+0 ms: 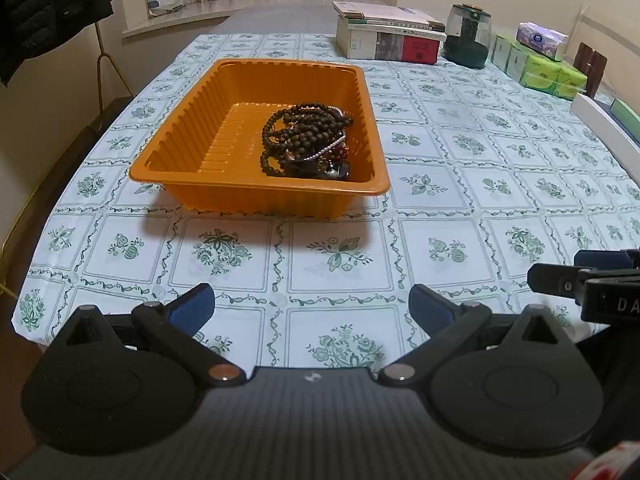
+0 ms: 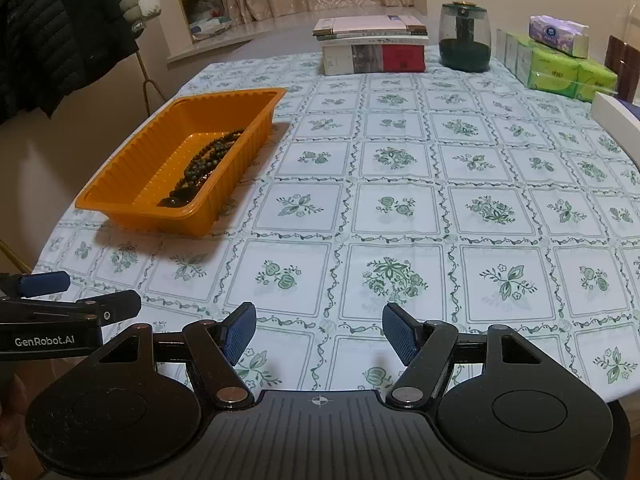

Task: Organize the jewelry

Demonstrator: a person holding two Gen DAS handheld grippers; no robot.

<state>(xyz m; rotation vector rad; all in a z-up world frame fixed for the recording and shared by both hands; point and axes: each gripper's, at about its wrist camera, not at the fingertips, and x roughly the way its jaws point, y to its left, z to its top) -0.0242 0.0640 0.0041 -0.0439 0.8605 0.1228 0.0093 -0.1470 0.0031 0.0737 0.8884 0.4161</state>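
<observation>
Both grippers spread and empty over the floral-clothed table.
Left wrist view: ahead of the left gripper, a ribbed orange plastic tray holds tangled dark wooden bead strands. Right wrist view: the tray lies ahead-left of the right gripper.

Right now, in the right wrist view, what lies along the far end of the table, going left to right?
Stack of books → dark green glass jar → green tissue packs, with a purple tissue pack on top of them.
</observation>
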